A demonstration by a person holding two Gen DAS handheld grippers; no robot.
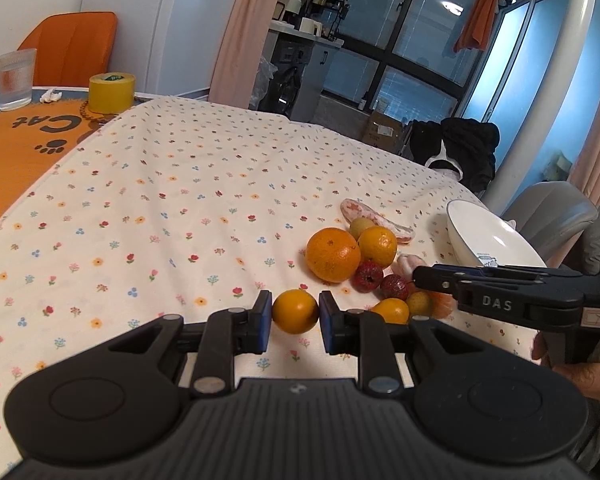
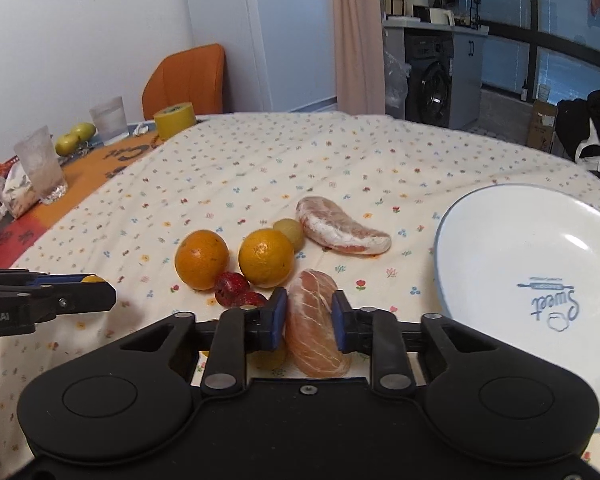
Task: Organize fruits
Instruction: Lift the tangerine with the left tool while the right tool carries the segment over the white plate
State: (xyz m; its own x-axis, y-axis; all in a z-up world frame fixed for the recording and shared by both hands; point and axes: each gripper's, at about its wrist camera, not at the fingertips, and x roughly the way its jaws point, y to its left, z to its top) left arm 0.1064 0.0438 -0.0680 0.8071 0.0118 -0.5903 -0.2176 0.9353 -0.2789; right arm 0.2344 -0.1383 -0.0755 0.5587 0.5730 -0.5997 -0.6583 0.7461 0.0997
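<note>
My left gripper (image 1: 294,314) is shut on a small orange (image 1: 294,311) just left of the fruit pile on the flowered tablecloth (image 1: 180,208). My right gripper (image 2: 310,316) is shut on a peeled pomelo segment (image 2: 314,320) at the pile's near side. The pile holds a big orange (image 2: 202,260), a second orange (image 2: 266,257), red fruits (image 2: 231,288), a small yellow-green fruit (image 2: 289,229) and another pomelo segment (image 2: 342,232). A white plate (image 2: 500,248) lies to the right. The left wrist view shows the right gripper (image 1: 424,280) reaching in from the right.
An orange cat mat (image 1: 28,132) at the far left carries a yellow tape roll (image 1: 111,92), glasses (image 2: 42,168) and green apples (image 2: 74,136). An orange chair (image 2: 188,80) stands behind it, and a grey chair (image 1: 552,208) beyond the plate.
</note>
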